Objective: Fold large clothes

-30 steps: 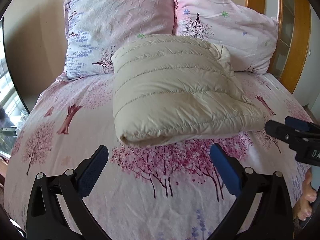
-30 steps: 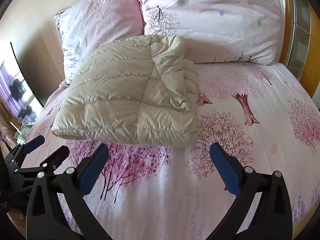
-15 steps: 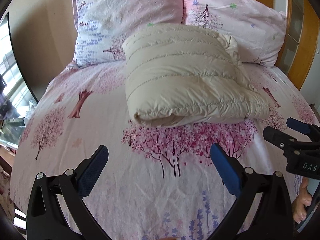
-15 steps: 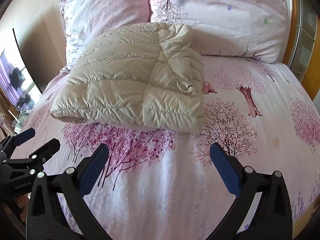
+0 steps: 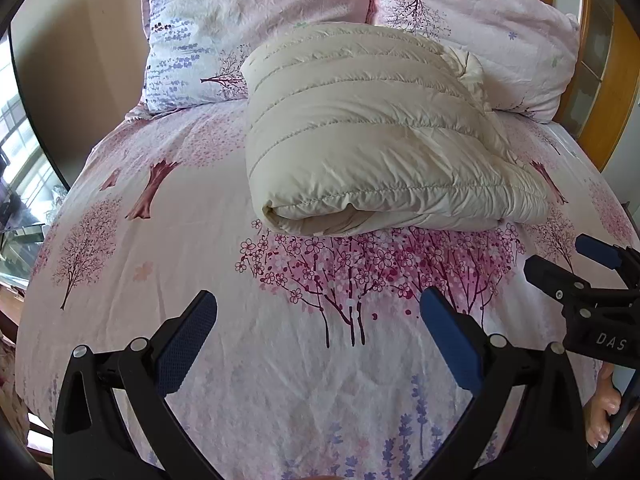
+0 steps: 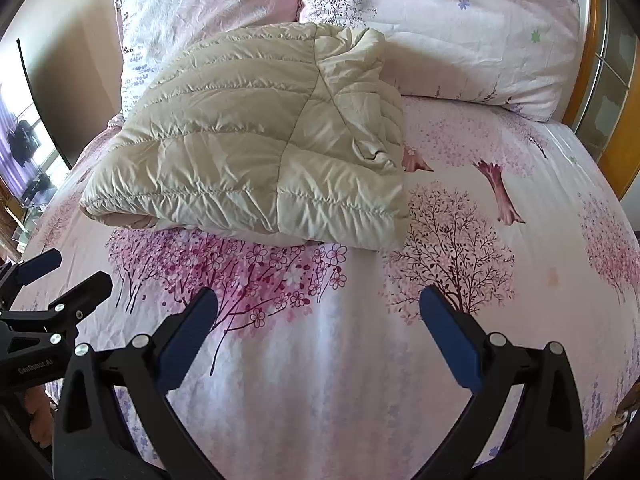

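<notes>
cream quilted puffer jacket [image 5: 372,136] lies folded on the pink tree-print bedsheet [image 5: 200,248], bare sheet before it; left gripper [image 5: 318,336] and right gripper [image 6: 318,336] gape wide, empty.

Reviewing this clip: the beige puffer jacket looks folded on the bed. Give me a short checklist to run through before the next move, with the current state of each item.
1. Left hand-held gripper open and empty: ok.
2. Right hand-held gripper open and empty: ok.
3. Beige puffer jacket folded into a compact bundle: ok.
4. Jacket resting on the floral bedsheet, clear of both grippers: ok.
5. No sleeve hanging loose: cannot tell; the far side, against the pillows, is hidden.
6. Layers squarely aligned: not ok; the right edge is bunched and rumpled.
</notes>
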A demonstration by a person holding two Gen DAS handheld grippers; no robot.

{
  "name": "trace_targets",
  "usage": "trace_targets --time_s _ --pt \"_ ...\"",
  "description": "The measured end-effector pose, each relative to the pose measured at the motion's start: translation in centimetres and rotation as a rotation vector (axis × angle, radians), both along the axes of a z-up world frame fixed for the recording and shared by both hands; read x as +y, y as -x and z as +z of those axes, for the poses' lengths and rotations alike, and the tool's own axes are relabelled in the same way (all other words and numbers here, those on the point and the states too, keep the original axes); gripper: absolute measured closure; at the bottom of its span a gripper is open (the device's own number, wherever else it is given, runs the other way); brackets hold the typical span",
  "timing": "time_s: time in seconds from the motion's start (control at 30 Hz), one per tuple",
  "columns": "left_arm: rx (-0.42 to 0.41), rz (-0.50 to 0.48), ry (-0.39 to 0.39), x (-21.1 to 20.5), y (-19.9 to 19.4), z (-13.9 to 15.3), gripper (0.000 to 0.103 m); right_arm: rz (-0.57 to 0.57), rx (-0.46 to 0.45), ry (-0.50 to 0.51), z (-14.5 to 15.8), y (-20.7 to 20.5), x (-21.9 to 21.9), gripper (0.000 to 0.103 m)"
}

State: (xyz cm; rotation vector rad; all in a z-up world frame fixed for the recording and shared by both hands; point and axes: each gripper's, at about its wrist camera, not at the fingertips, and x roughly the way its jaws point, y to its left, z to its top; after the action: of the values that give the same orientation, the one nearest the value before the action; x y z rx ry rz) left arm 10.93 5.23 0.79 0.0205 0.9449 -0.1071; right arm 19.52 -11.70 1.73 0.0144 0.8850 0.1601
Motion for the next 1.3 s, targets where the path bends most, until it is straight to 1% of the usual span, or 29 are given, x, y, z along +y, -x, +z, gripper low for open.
trace_targets --time_s 0.5,1.3 --pt "0.004 0.0 0.0 0.03 -0.18 -0.08 0.001 0.001 0.009 0.004 -0.21 -0.16 0.03 0.002" --pt "0.024 -0.003 0.029 0.02 -0.57 -0.53 0.001 -0.005 0.021 0.003 -0.57 -0.56 0.08 0.002"
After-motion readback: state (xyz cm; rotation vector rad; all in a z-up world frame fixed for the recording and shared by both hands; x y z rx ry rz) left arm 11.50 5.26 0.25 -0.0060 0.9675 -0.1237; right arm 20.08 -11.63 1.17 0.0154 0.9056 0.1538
